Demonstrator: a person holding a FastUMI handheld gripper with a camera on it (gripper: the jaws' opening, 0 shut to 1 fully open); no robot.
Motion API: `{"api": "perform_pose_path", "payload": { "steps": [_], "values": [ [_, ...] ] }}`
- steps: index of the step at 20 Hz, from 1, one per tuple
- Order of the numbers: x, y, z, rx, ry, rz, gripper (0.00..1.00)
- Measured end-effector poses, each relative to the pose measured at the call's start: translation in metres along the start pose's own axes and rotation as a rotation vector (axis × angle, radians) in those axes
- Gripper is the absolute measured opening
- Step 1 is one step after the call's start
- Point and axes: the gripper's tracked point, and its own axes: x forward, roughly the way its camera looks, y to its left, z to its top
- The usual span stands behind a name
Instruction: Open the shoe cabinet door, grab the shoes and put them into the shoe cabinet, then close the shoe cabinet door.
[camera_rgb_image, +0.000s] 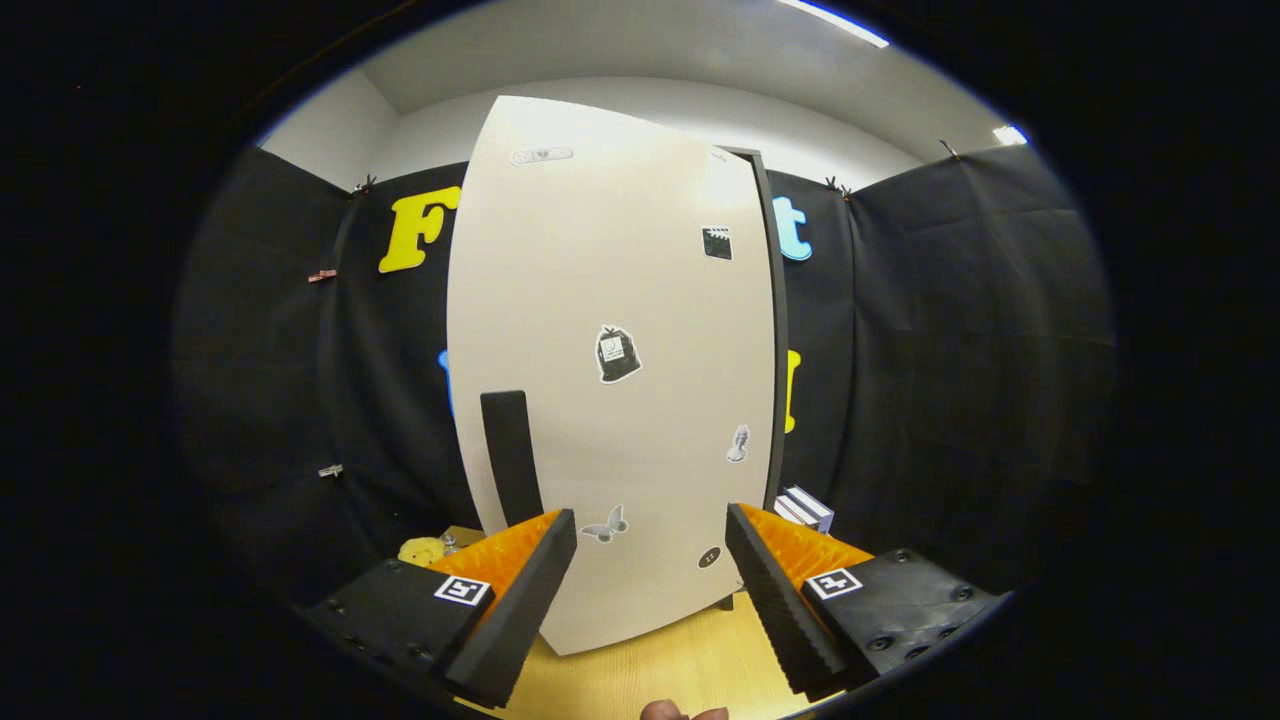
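Note:
A tall cream shoe cabinet (610, 300) stands just beyond my fingers on a light wooden table (690, 665). Its door is closed and carries several small stickers. A dark upright bar handle (511, 455) sits near the door's left edge, just above my left fingertip. My gripper (650, 530) is open, its two fingers spread wide in front of the door's lower part, with nothing between them. The cabinet's dark side edge (776, 330) shows on the right.
A yellow soft object (422, 550) lies on the table left of the cabinet, behind my left finger. A white box-like thing (806, 508) rests to the cabinet's right. A bit of a hand (680, 712) shows below the fingers. Black cloth walls surround the booth.

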Motion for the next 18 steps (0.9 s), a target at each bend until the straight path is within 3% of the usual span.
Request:
{"api": "perform_pose_path", "payload": {
  "steps": [18],
  "values": [
    [0.000, 0.019, 0.008, -0.062, -0.021, 0.017, 0.98]
  ]
}}
